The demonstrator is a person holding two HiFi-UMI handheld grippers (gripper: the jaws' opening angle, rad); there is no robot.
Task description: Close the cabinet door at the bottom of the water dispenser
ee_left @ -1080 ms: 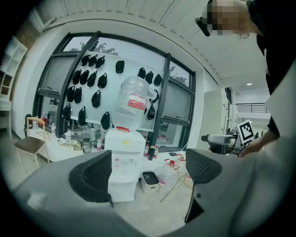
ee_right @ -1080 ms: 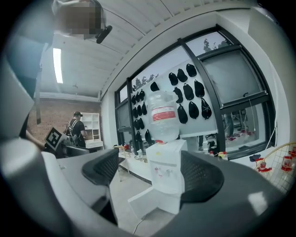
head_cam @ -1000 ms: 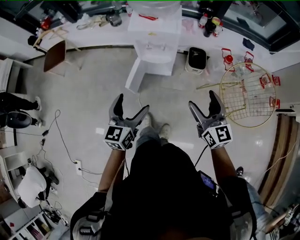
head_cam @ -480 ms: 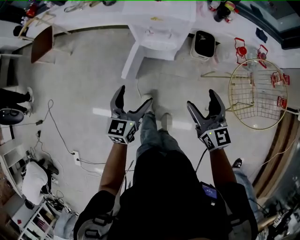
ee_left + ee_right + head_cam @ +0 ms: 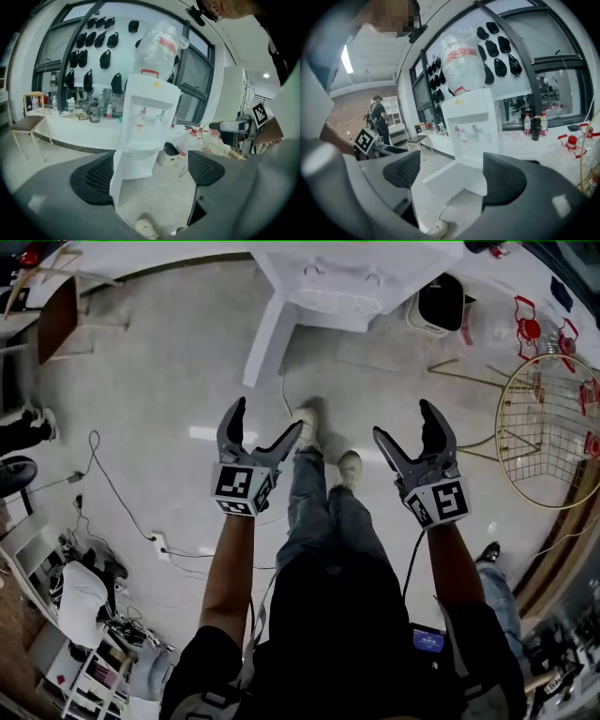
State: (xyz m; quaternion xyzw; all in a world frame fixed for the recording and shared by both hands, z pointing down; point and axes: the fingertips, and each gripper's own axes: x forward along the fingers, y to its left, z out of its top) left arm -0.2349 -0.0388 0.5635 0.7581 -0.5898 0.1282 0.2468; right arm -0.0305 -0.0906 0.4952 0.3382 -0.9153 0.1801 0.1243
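Although the door stands wide open, nothing touches it yet. The left gripper (image 5: 265,425), at eleven o'clock from the person in the head view, has its two grey ribbed jaws spread wide, with only floor and the far-off machine between them. Beyond it, at twelve o'clock, stands the tall white plastic water dispenser (image 5: 342,282) with a clear upturned bottle (image 5: 157,44) on top. Its flat white cabinet door (image 5: 265,338) swings out from the left front corner of the base toward seven o'clock, its free edge nearest the left gripper but well apart from it. I judge this door a thin, light, stiff panel that turns easily on its hinge, so it wants a push, not a pinch. A jaw laid flat on the outer face close to the free edge, far from the hinge, should swing it home, with a firmer last press if a catch resists. With the bottle perched high and the pale glossy floor (image 5: 169,409) beneath, a hard shove might shift the dispenser. At one o'clock the right gripper (image 5: 405,423) likewise gapes wide and holds nothing. Farther out, at two o'clock, sits a round gold wire rack (image 5: 553,418).
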